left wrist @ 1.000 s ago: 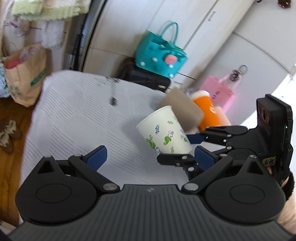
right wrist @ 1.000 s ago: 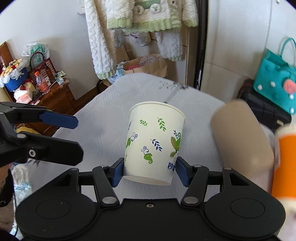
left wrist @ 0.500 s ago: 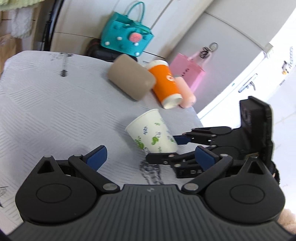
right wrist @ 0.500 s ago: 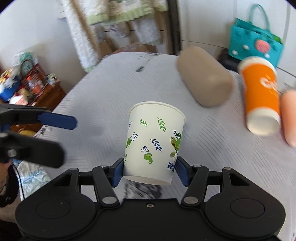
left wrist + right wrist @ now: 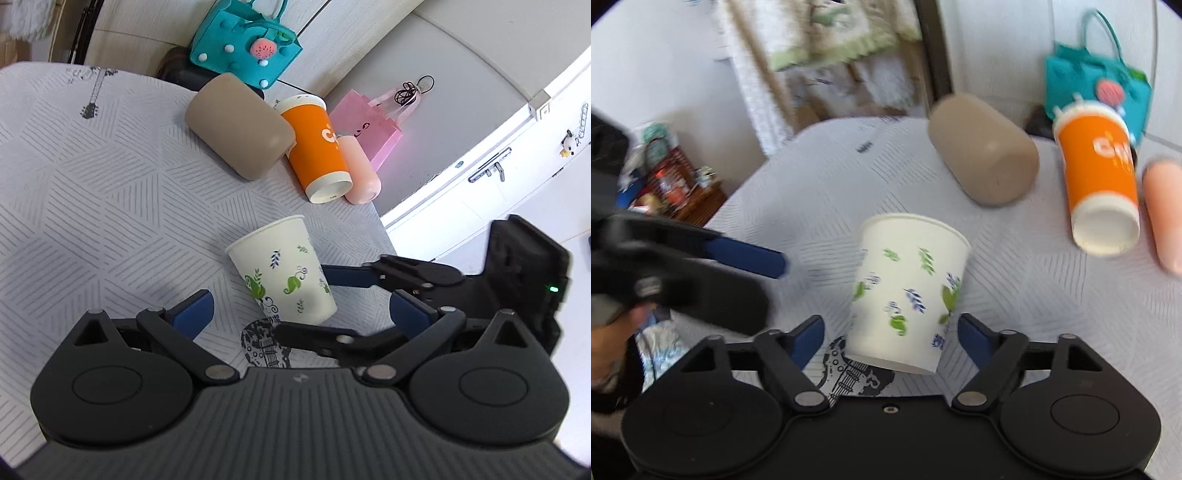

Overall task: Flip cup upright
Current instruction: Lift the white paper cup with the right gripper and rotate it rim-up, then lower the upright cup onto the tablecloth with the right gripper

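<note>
A white paper cup with green and blue leaf prints (image 5: 908,291) stands mouth-up on the grey patterned tablecloth (image 5: 820,192), its base on a printed guitar figure. It also shows in the left wrist view (image 5: 284,273). My right gripper (image 5: 891,334) is open, its blue pads a little apart from the cup's lower sides. In the left wrist view the right gripper (image 5: 332,295) reaches in from the right around the cup's base. My left gripper (image 5: 299,306) is open and empty, just left of the cup.
A tan cup (image 5: 240,125), an orange cup (image 5: 321,147) and a peach cup (image 5: 360,170) lie on their sides at the far right of the table. A teal bag (image 5: 247,48) and a pink bag (image 5: 373,122) sit beyond the table edge.
The right gripper's jaws have opened off the cup, which now stands on the cloth. The right wrist view is blurred by motion. The left gripper has swung right.
</note>
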Tool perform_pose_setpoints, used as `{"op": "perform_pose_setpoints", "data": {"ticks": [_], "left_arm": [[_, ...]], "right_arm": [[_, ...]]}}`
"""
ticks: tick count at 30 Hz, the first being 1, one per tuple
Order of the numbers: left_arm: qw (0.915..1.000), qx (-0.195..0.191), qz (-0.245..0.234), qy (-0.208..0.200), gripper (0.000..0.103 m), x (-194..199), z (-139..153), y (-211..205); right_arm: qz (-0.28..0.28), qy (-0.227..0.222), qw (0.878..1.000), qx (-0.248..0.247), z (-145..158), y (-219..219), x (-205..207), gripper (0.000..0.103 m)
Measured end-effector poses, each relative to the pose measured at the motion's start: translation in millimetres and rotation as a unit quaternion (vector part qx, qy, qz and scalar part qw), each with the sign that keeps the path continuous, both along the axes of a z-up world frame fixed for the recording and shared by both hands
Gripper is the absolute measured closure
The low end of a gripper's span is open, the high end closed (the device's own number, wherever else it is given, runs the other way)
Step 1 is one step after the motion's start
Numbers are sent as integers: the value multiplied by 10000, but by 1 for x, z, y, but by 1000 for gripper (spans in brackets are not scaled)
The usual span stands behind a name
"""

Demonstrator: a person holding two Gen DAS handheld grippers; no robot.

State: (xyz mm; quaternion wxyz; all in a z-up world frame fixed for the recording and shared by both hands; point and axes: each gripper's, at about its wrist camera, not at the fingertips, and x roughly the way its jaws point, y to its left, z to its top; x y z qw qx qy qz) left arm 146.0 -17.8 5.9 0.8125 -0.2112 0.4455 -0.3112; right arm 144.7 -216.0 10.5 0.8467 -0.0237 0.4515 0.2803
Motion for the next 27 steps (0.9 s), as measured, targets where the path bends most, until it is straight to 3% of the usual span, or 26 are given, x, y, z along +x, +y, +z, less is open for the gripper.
{"op": "perform_pose_setpoints", "data": {"ticks": [8, 13, 17, 21, 27], "left_arm": [[9993, -241, -10, 274, 2, 18, -17, -15], [9990, -250, -1, 367, 3, 26, -23, -22], [9983, -249, -113, 512, 3, 35, -30, -28], [9970, -312, -118, 705, 14, 40, -40, -29], [9972, -378, -49, 650, 35, 39, -42, -21]], "right_arm": [[453, 342, 9978, 343, 8, -13, 22, 17], [918, 835, 9911, 475, 3, -16, 40, 17], [1107, 761, 9894, 559, 2, -14, 36, 16], [1057, 880, 9892, 512, 0, -10, 37, 16], [982, 1121, 9871, 578, 2, -8, 52, 16]]}}
